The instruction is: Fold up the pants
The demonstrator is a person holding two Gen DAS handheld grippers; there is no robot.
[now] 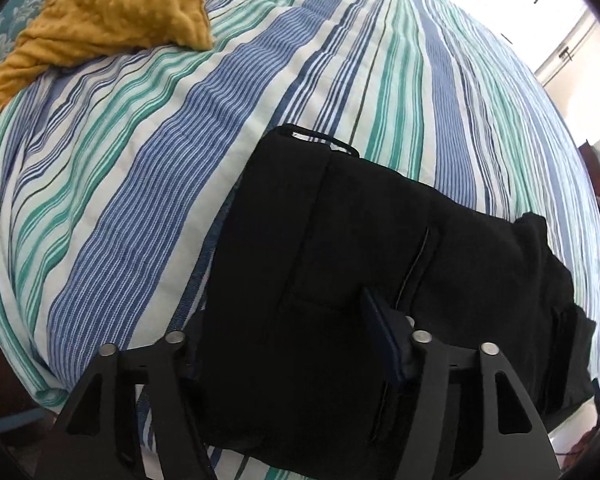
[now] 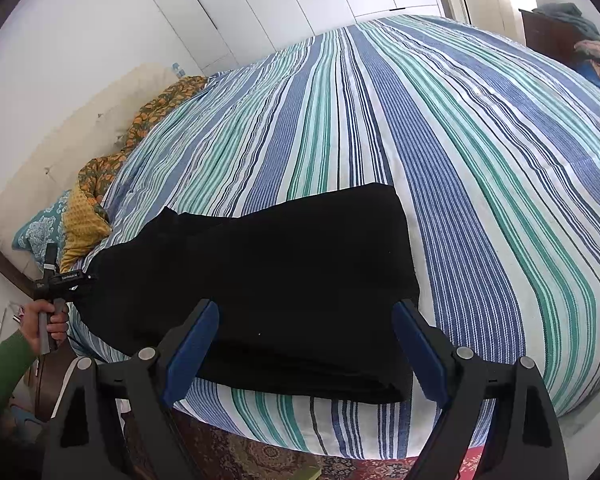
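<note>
Black pants (image 1: 340, 264) lie folded on the striped bedspread near the bed's front edge; they also show in the right wrist view (image 2: 268, 272). My left gripper (image 1: 288, 344) is open, its fingers spread wide over the waistband end of the pants; the left finger is hidden behind the cloth and the right fingertip (image 1: 376, 320) lies on the fabric. My right gripper (image 2: 304, 340) is open and empty, its blue pads (image 2: 192, 344) on either side of the folded edge, just above it. The left gripper (image 2: 66, 280) shows at the pants' left end in the right wrist view.
The striped bedspread (image 1: 140, 184) covers the whole bed (image 2: 480, 160). A yellow dotted pillow (image 1: 112, 8) lies at the far left. Cream and patterned pillows (image 2: 80, 140) lie against the white wall. A patterned rug (image 2: 260, 456) lies below the bed's front edge. A dresser (image 2: 560, 36) stands far right.
</note>
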